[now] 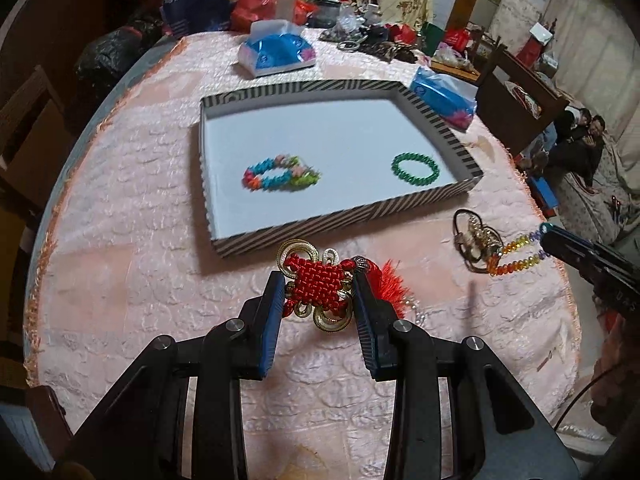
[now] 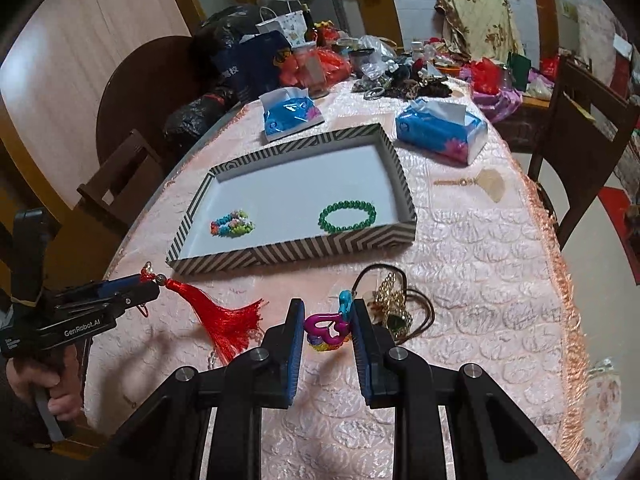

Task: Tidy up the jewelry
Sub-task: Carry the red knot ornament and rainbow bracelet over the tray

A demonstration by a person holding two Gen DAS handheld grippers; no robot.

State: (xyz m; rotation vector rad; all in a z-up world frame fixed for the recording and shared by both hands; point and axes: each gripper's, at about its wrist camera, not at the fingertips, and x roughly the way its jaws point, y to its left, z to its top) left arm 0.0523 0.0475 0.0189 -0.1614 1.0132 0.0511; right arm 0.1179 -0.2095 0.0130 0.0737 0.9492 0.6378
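Observation:
A striped box lid (image 1: pixel 304 232) (image 2: pixel 280 254) lies on the pink tablecloth and holds a multicolour bead bracelet (image 1: pixel 280 174) (image 2: pixel 232 224) and a green bead bracelet (image 1: pixel 416 168) (image 2: pixel 347 216). My left gripper (image 1: pixel 316 292) (image 2: pixel 150 284) is shut on a red Chinese knot ornament (image 1: pixel 318 284) whose red tassel (image 2: pixel 224 320) trails on the cloth. My right gripper (image 2: pixel 326 322) (image 1: pixel 546 236) is shut on a rainbow bead bracelet (image 1: pixel 516 258) with purple and blue charms (image 2: pixel 328 326). A gold and brown necklace pile (image 1: pixel 474 244) (image 2: pixel 396 308) lies just right of it.
Two blue tissue packs (image 2: pixel 292 114) (image 2: pixel 440 130) sit behind the lid. A small fan-shaped hairpin (image 2: pixel 480 182) lies to the right. Bags, jars and clutter (image 2: pixel 360 64) crowd the far end. Wooden chairs (image 2: pixel 580 140) stand at the table's sides.

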